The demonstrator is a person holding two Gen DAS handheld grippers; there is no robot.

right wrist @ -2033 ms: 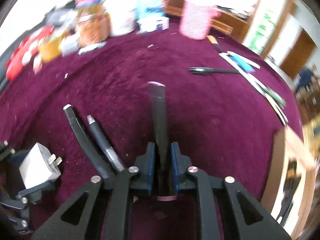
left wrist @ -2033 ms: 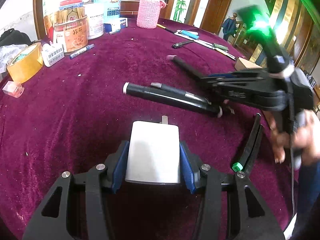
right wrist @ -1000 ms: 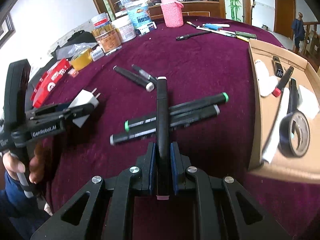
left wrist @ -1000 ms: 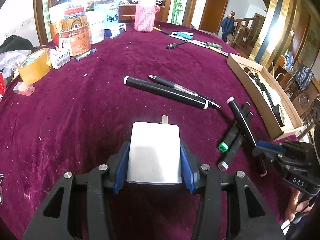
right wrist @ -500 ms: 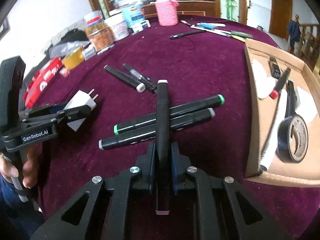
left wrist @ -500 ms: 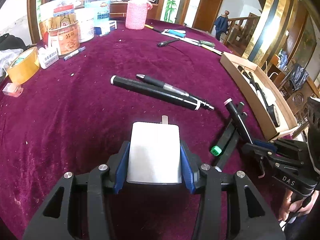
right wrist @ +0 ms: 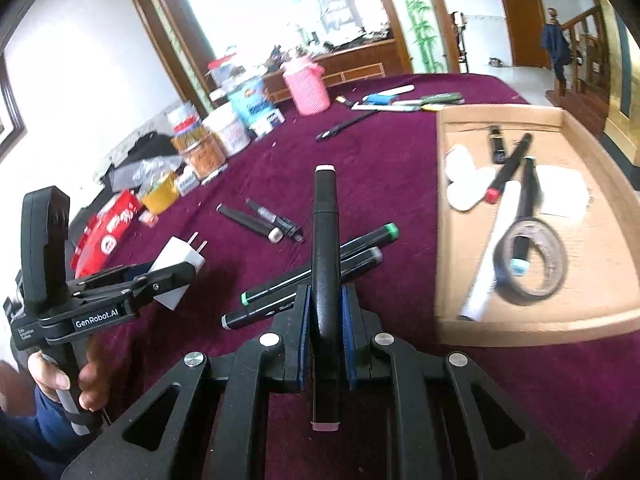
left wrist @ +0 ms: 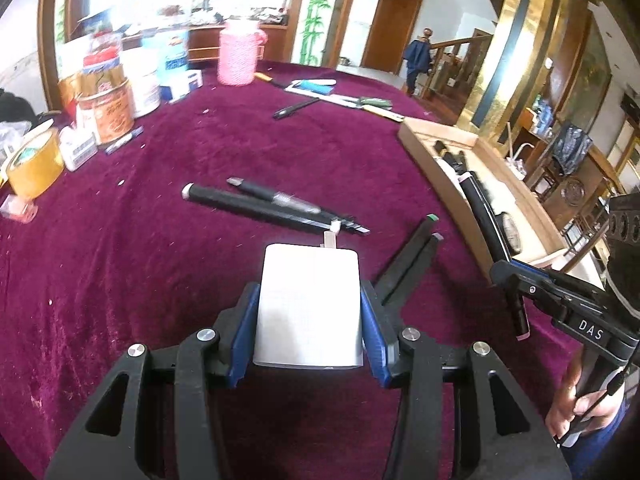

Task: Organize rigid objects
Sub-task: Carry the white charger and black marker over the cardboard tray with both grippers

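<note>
My left gripper (left wrist: pixel 308 312) is shut on a white plug adapter (left wrist: pixel 308 304), held above the purple cloth; it also shows in the right wrist view (right wrist: pixel 180 264). My right gripper (right wrist: pixel 325 312) is shut on a black marker (right wrist: pixel 326 248) with pale pink ends, also seen in the left wrist view (left wrist: pixel 486 220). Two black markers (right wrist: pixel 316 272), one green-capped, one grey-capped, lie on the cloth under it. A black marker (left wrist: pixel 256 206) and a pen (left wrist: pixel 296 204) lie further off. The cardboard tray (right wrist: pixel 448 216) sits to the right.
The tray holds markers, a black tape roll (right wrist: pixel 532 260) and white pads. At the table's far side stand cans (left wrist: pixel 106 112), a pink knitted jar (left wrist: pixel 238 58), yellow tape (left wrist: pixel 34 160) and loose pens (left wrist: pixel 296 110). A red box (right wrist: pixel 108 232) lies at the left.
My right gripper has carried the black marker up and to the right, toward the tray. My left gripper holds the adapter as before and has shifted a little forward.
</note>
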